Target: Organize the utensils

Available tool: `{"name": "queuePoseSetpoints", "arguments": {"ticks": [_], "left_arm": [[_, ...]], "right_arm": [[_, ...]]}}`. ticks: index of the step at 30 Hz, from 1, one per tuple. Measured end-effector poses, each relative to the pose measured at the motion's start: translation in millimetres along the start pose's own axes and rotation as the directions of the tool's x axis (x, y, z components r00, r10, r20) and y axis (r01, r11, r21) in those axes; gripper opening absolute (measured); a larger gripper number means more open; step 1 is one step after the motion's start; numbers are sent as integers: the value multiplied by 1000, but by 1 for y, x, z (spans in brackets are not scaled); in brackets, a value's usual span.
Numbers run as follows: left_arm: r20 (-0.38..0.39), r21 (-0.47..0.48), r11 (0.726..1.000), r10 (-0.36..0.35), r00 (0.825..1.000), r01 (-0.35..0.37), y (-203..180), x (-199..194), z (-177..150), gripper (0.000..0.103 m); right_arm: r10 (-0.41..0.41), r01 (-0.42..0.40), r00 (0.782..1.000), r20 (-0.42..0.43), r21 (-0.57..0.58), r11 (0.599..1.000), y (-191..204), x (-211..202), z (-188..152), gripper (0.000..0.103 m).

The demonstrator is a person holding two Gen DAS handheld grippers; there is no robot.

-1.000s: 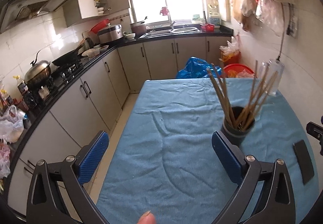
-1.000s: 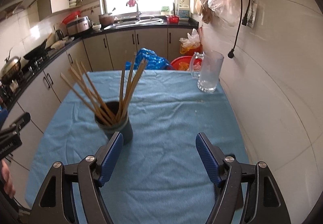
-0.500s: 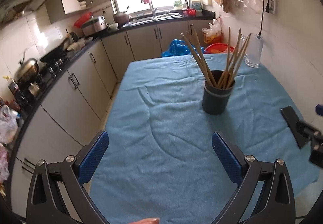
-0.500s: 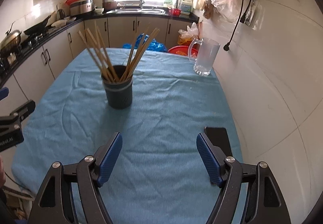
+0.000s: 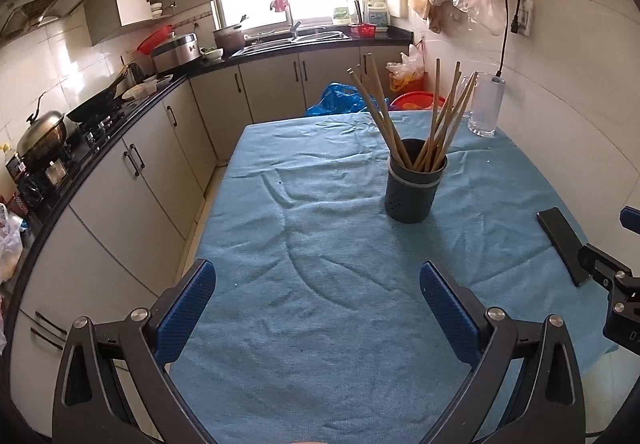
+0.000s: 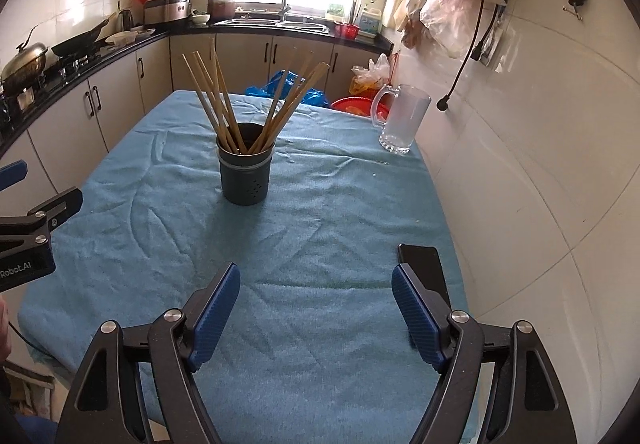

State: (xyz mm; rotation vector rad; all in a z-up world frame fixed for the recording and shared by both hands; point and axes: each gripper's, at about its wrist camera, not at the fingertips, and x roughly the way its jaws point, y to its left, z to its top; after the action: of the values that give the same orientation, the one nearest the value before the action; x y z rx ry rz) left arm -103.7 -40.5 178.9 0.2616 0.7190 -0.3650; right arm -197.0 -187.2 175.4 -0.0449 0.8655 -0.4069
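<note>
A dark grey utensil holder (image 5: 415,189) stands upright on the blue-clothed table (image 5: 320,284), with several wooden chopsticks (image 5: 432,119) fanned out of it. It also shows in the right wrist view (image 6: 245,173) with the chopsticks (image 6: 224,103). My left gripper (image 5: 316,294) is open and empty, well short of the holder, above the near table. My right gripper (image 6: 316,300) is open and empty, also back from the holder.
A glass mug (image 6: 402,119) stands at the table's far right corner. A black phone (image 6: 422,268) lies on the cloth by the right wall (image 5: 560,240). Kitchen cabinets and a stove counter (image 5: 120,147) run along the left. Bags hang on the right wall.
Both grippers have drawn back from the holder toward the near table edge. The holder with chopsticks looks farther away and has not moved. Both stay open.
</note>
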Motion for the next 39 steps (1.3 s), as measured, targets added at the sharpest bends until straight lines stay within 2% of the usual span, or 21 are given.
{"name": "queuePoseSetpoints", "arguments": {"ticks": [27, 39], "left_arm": [[-32, -12, 1000, -19, 999, 19, 4, 11, -4, 101], [-31, -25, 1000, -5, 999, 4, 10, 12, -5, 101]], "right_arm": [[-6, 6, 999, -36, -12, 1000, 11, 6, 0, 82], [-2, 1, 999, -49, -27, 1000, 17, 7, 0, 82]]}}
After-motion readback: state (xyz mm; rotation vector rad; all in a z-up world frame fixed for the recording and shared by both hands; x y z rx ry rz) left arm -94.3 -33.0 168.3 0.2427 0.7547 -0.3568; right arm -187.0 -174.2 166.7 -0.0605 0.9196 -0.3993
